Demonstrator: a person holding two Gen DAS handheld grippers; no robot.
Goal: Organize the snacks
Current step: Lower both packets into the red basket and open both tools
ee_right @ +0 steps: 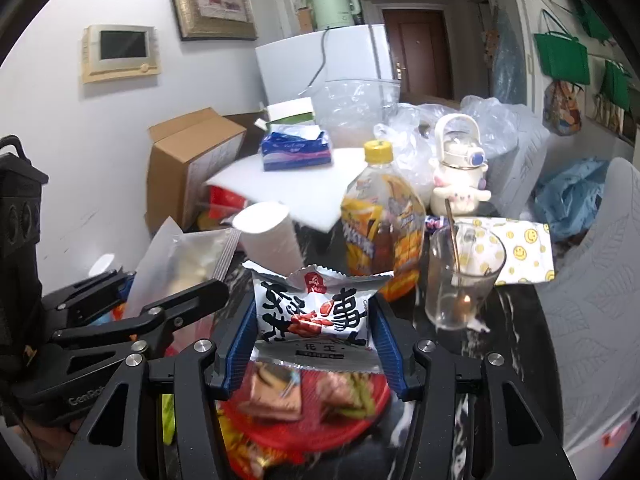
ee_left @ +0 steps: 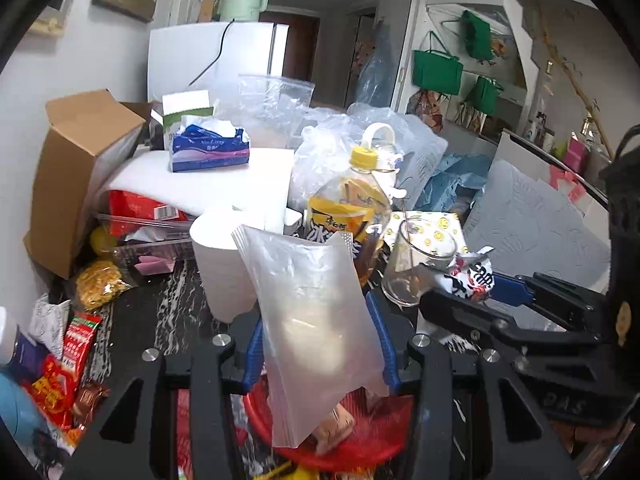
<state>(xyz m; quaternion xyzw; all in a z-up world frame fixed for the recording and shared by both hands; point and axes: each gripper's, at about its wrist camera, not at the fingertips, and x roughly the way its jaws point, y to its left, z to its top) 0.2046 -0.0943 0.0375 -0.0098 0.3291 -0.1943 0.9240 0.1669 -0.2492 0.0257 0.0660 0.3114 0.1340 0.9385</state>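
My left gripper [ee_left: 320,344] is shut on a clear zip bag [ee_left: 316,320], which stands upright between its blue pads above a red basket [ee_left: 360,440] of snacks. My right gripper [ee_right: 314,334] is shut on a white peanut snack packet [ee_right: 316,316] with black and red print, held over the same red basket [ee_right: 340,436]. In the left wrist view the right gripper [ee_left: 480,292] reaches in from the right with that packet [ee_left: 472,276]. In the right wrist view the left gripper [ee_right: 132,300] sits at the left with the zip bag [ee_right: 180,268].
A yellow-capped tea bottle [ee_left: 352,208], a glass with a spoon [ee_right: 460,276], a stack of paper cups [ee_left: 220,264], a tissue pack [ee_left: 208,148] on white foam board, a cardboard box [ee_left: 76,176] and plastic bags crowd the dark marble table. Loose red snack packets [ee_left: 68,368] lie at the left.
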